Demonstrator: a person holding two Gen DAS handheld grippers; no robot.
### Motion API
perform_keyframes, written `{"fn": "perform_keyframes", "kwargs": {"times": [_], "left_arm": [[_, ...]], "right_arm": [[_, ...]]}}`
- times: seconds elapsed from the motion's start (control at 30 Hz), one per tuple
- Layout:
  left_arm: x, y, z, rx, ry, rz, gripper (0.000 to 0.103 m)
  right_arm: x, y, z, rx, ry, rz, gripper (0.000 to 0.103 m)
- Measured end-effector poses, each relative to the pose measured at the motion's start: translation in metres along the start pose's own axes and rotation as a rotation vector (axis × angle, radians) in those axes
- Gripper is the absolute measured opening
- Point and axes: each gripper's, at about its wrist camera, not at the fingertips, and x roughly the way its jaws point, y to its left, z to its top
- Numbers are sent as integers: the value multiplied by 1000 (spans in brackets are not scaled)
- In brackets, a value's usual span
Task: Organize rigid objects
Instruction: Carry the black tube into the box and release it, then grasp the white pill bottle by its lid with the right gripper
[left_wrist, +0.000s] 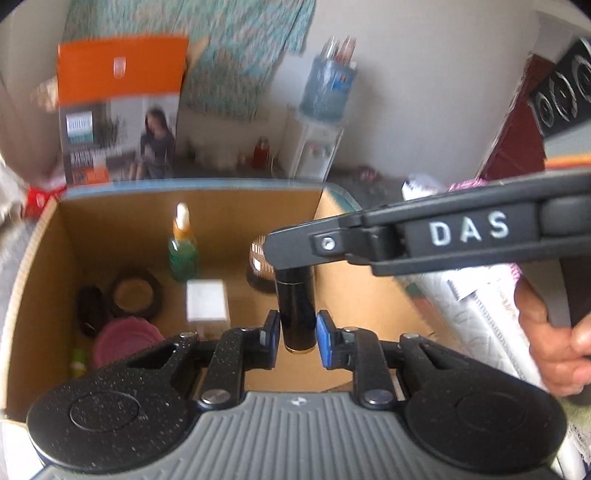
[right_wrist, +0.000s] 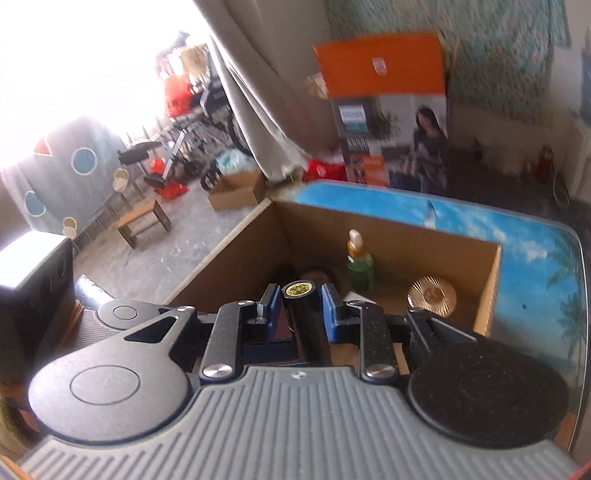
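1. Two grippers met over one open cardboard box (left_wrist: 110, 229). The left gripper (left_wrist: 298, 326) pointed down into the box. The right gripper (right_wrist: 299, 295) reached in from the right, held by the person's right hand (left_wrist: 554, 347), with its tip over the far end of the black tube (left_wrist: 295, 306).
2. Fingers: the left pair looked clenched on the black tube, with both blue pads against its sides near the gold-ringed end. The right pair flanked the tube's glittered gold end. I cannot tell whether they pressed it or stood just clear.
3. Task object: the one black tube was up in the air above the box's right half, not resting on the floor.
4. Edges: the box stood on the blue beach-print table (right_wrist: 535, 258). Its right wall ran close beside the tube. Bare cardboard floor showed below and to the right of the tube.
5. Count in the box, one of each:
   - green dropper bottle (left_wrist: 182, 254), upright near the back wall
   - white carton (left_wrist: 206, 301)
   - copper-lidded jar (right_wrist: 431, 295)
   - brown round jar (left_wrist: 133, 295)
   - pink round lid (left_wrist: 125, 341)
   - dark item (left_wrist: 88, 306), too blurred to identify
6. One orange-topped carton (left_wrist: 118, 107) stood behind the box.
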Motion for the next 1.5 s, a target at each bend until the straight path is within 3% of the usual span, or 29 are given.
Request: {"fn": "perform_keyframes", "kwargs": {"times": [0.1, 0.2, 0.33, 0.4, 0.5, 0.7, 0.9, 1.13, 1.33, 1.5], "left_arm": [[15, 4, -8, -22, 52, -11, 25], [17, 6, -19, -24, 62, -28, 38], [1, 11, -27, -46, 20, -5, 49], [-9, 15, -28, -50, 3, -1, 53], [-27, 19, -33, -39, -30, 23, 61], [-65, 14, -38, 5, -107, 35, 73], [-97, 5, -49, 55, -163, 4, 82], [-123, 8, -77, 83, -154, -2, 89], [-136, 21, -99, 55, -133, 55, 91], [-143, 28, -110, 47, -143, 137, 91]], "right_arm": [[38, -25, 4, 2, 125, -32, 22], [77, -34, 5, -38, 232, -90, 22], [112, -37, 15, -81, 277, -195, 25], [115, -36, 21, -90, 240, -223, 30], [104, -34, 22, -44, 175, -175, 42], [51, -25, 14, 31, 29, -124, 44], [-26, -2, -17, 93, -106, -99, 49], [-85, 32, -79, 160, -253, -71, 60], [-87, 59, -130, 243, -286, -47, 62], [-60, 75, -141, 254, -210, 23, 62]]}}
